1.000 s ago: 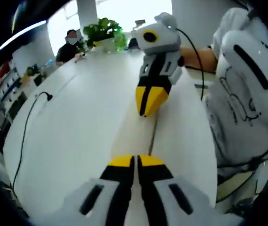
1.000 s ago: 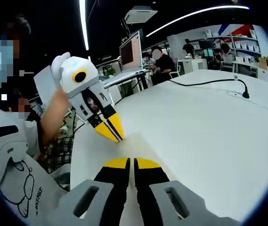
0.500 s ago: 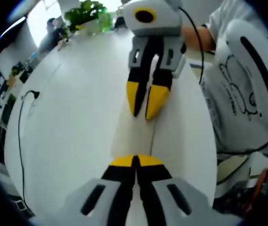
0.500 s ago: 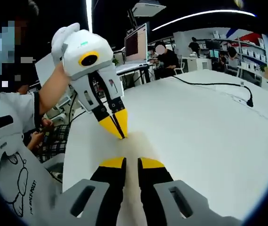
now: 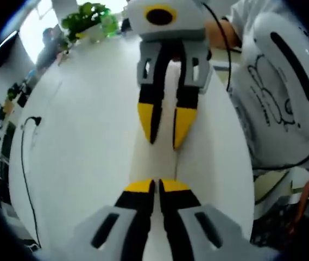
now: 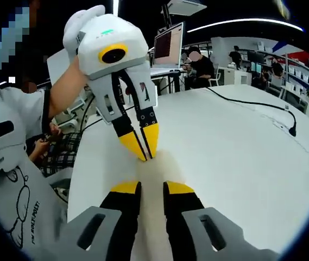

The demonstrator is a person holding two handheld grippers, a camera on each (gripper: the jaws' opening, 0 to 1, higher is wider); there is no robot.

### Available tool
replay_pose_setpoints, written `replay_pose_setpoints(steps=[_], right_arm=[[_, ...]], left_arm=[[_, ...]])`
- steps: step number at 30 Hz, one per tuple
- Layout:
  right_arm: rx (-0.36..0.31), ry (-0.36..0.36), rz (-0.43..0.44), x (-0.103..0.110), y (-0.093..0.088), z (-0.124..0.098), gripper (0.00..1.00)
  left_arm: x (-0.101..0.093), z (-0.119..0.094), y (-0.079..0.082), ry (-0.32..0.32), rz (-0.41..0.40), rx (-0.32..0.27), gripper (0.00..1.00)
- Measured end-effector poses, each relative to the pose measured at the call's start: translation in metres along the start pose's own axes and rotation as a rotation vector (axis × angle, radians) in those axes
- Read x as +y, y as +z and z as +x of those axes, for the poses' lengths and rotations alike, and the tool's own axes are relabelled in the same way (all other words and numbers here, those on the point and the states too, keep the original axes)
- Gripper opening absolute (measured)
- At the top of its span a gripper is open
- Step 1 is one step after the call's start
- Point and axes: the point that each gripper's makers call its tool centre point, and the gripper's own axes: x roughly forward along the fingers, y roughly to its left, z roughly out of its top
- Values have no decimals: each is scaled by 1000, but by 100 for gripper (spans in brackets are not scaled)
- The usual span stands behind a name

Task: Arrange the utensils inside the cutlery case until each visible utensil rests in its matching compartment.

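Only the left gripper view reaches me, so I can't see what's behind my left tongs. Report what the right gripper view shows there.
Observer: A white-gloved hand grips the top of the left gripper.
Operator: Fine. Now name what stands beyond that hand.
Observer: A lit screen on a desk past the white table.
Operator: Say who is near it.
Observer: A person sits just to its right.

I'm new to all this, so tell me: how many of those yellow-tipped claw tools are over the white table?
2. The left gripper has its jaws shut; the right gripper, opposite it, has its jaws apart. Both hover over the white table.
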Motion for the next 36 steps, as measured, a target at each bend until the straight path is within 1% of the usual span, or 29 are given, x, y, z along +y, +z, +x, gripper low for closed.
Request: replay_pose_setpoints(steps=[2,4,5,6,8,9,11,12,13,14,16,17,18,20,21,24,26,27,28,30,31,32,34,35,36], right_arm=[[8,4,-34,-1,-1,0,14],[15,-1,-58,-2,-1,0,12],[15,-9,-75,-3,-2,0,11],[12,-14,-85,-2,-2,1,11],[15,-22,-115,-2,-2,0,11],[15,-23,-111,-3,-2,0,11],[22,-20,-113,-3,-2,0,10],[31,-24,-126,-4,-3,1,9],[40,-30,-142,-5,-3,1,8],[47,-33,-155,-5,-3,1,7],[52,-39,-165,-7,-3,2,6],[52,-42,-168,-7,-3,2,6],[51,-42,-167,-7,-3,2,5],[47,-33,-159,-6,-4,2,0],[45,-22,-147,-4,-4,2,0],[39,-16,-140,-6,-4,2,0],[30,9,-119,-2,-4,2,5],[31,7,-116,-2,-4,1,8],[36,-10,-122,-3,-5,-2,11],[43,-66,-116,-14,-9,-12,11],[39,-75,-115,-17,-12,-18,11],[38,-97,-101,-23,-16,-26,11],[34,-114,-73,-29,-25,-42,9],[36,-120,-68,-31,-28,-47,9],[39,-139,-44,-34,-33,-56,9]], left_arm=[[-1,2,0,3,33,11,3],[-4,1,-2,-19,28,28,3],[-6,0,-3,-40,55,45,3],[-7,-1,-3,-45,61,47,3],[-5,1,-3,-48,35,64,3],[-4,1,-2,-50,44,76,3],[-1,2,-3,-36,89,107,1],[-5,4,-4,-60,74,123,1],[-3,6,-3,-54,96,130,1],[-5,5,-5,-50,56,143,1],[-6,6,-6,-53,81,135,1],[-6,6,-6,-51,67,130,1],[-7,6,-7,-52,70,126,0],[-6,7,-7,-51,63,118,0],[-6,7,-7,-51,52,117,0],[-6,8,-6,-52,52,123,0],[-6,8,-6,-51,50,127,0],[-6,8,-6,-51,48,127,0],[-6,8,-6,-48,44,127,0],[-7,9,-6,-43,45,132,0],[-8,10,-5,-39,52,138,0],[-8,10,-5,-36,55,144,0],[-9,11,-5,-30,72,158,0],[-9,11,-5,-26,68,164,0],[-9,11,-6,-24,61,168,0]])
